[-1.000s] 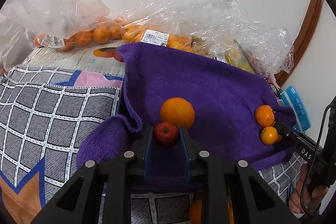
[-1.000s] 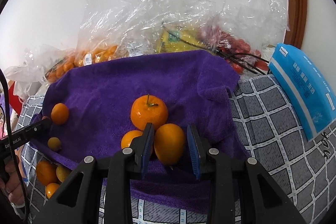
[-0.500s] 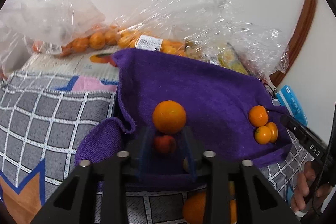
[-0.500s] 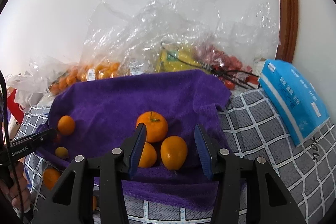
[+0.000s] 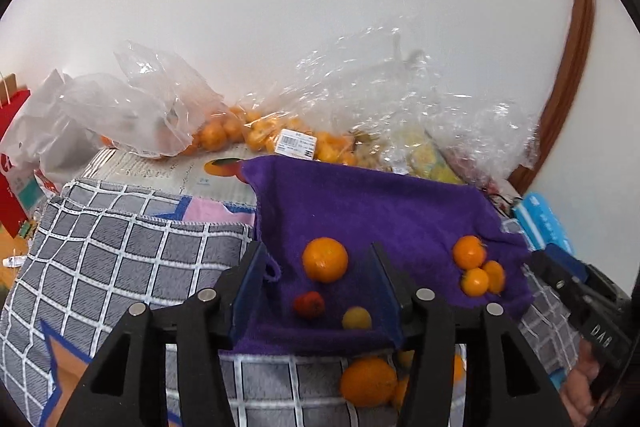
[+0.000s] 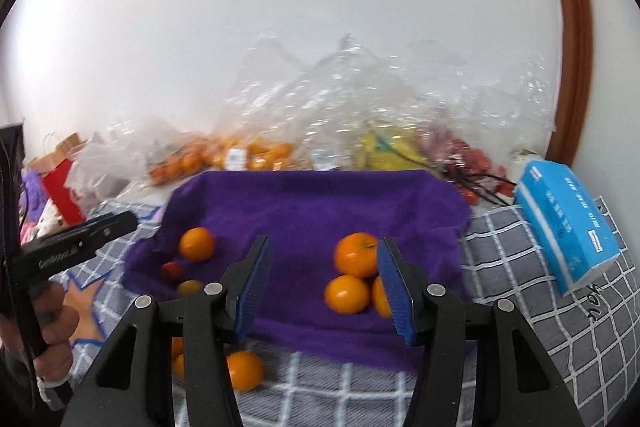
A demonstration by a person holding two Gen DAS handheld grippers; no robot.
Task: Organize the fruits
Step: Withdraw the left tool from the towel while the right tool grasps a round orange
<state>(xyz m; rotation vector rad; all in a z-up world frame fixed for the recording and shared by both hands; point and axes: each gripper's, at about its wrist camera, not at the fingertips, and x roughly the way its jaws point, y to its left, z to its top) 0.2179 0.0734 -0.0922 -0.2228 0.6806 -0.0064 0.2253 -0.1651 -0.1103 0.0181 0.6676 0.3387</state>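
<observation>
A purple towel (image 5: pixel 376 211) lies on the checked cloth. On it, in the left wrist view, sit a large orange (image 5: pixel 325 259), a small red fruit (image 5: pixel 309 305) and a small yellow fruit (image 5: pixel 357 318). My left gripper (image 5: pixel 318 287) hovers above them with its jaws opening and nothing pressed between the pads. In the right wrist view three oranges (image 6: pixel 357 254) are clustered on the towel (image 6: pixel 312 203). My right gripper (image 6: pixel 323 267) hangs above them, its jaws opening, holding nothing. Each gripper also shows in the other's view: the right gripper (image 5: pixel 580 303) and the left gripper (image 6: pixel 80 239).
Clear plastic bags of oranges (image 5: pixel 260 135) and other produce (image 6: pixel 384 143) are piled against the back wall. A blue tissue pack (image 6: pixel 568 223) lies right of the towel. Several loose oranges (image 5: pixel 368 381) rest on the checked cloth (image 5: pixel 120 255) below the towel's near edge.
Both grippers opened and lifted back. The left one let go of the small red fruit and the right one let go of an orange; both fruits now lie on the towel.
</observation>
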